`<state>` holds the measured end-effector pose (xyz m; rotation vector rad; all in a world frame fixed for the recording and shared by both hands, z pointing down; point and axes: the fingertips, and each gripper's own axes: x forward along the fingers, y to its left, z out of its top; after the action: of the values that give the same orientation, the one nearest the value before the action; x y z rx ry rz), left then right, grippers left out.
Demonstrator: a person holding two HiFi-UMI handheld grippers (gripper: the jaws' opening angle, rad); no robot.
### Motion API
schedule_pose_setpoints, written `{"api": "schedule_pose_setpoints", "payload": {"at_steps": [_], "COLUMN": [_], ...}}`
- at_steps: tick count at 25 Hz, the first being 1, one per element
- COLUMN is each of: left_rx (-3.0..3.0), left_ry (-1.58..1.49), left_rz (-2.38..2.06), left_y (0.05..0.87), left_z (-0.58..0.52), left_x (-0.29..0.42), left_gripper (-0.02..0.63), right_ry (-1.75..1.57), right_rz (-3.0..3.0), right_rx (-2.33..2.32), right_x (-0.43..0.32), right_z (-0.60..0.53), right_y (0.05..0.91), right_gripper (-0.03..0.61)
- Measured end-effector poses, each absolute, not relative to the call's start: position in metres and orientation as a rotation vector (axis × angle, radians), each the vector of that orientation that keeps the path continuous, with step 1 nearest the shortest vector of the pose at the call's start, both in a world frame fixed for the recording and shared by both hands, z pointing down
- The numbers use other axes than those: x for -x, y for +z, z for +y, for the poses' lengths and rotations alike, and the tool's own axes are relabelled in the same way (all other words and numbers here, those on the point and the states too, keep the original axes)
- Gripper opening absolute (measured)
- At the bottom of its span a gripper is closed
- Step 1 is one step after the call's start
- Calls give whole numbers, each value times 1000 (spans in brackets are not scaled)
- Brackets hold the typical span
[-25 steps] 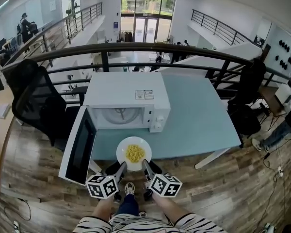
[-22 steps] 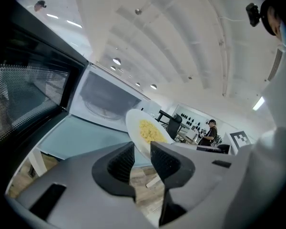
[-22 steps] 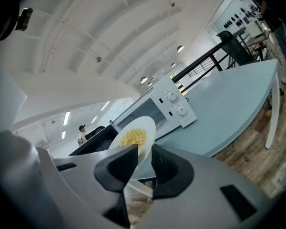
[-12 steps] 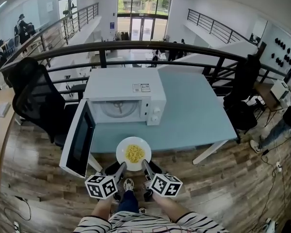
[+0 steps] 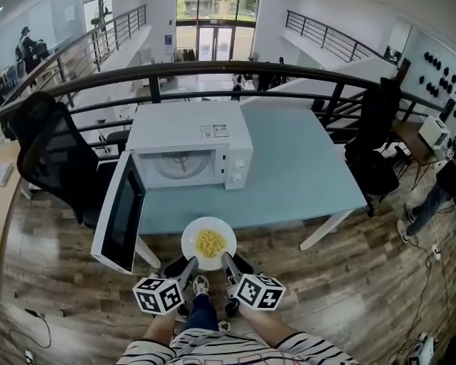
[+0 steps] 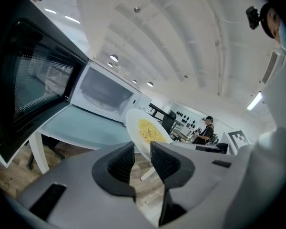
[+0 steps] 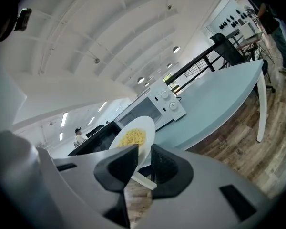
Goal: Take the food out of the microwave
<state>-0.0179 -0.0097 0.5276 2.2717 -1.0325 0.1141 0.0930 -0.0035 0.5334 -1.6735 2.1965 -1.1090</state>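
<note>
Head view: finds the plate [image 5: 207, 242] of yellow food already outside the microwave [image 5: 188, 144], at the table [image 5: 304, 181] edge, rim clamped between left gripper [image 5: 188, 265] and right gripper [image 5: 226, 261]. Leaves only setting it down, perhaps shutting the door [image 5: 121, 219]. Hides the hands behind marker cubes; cannot name the food.

Plate [image 5: 191, 245] farther from microwave [image 5: 188, 134].

Illegibly small print on microwave label [image 5: 214, 131]
</note>
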Motion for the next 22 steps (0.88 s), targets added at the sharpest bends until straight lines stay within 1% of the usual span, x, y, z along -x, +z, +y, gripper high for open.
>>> {"api": "schedule_pose_setpoints", "payload": {"at_steps": [22], "left_rx": [-2260], "left_ry": [118], "left_rz": [-1048], "left_y": [530], "left_z": [-4], "left_x": [19], "left_gripper": [115], "right_ry": [-1097], "right_rz": [2200], "right_rx": [1660], "right_x": [-94], "right_z": [-2], "right_y": [531], "right_gripper": [83]}}
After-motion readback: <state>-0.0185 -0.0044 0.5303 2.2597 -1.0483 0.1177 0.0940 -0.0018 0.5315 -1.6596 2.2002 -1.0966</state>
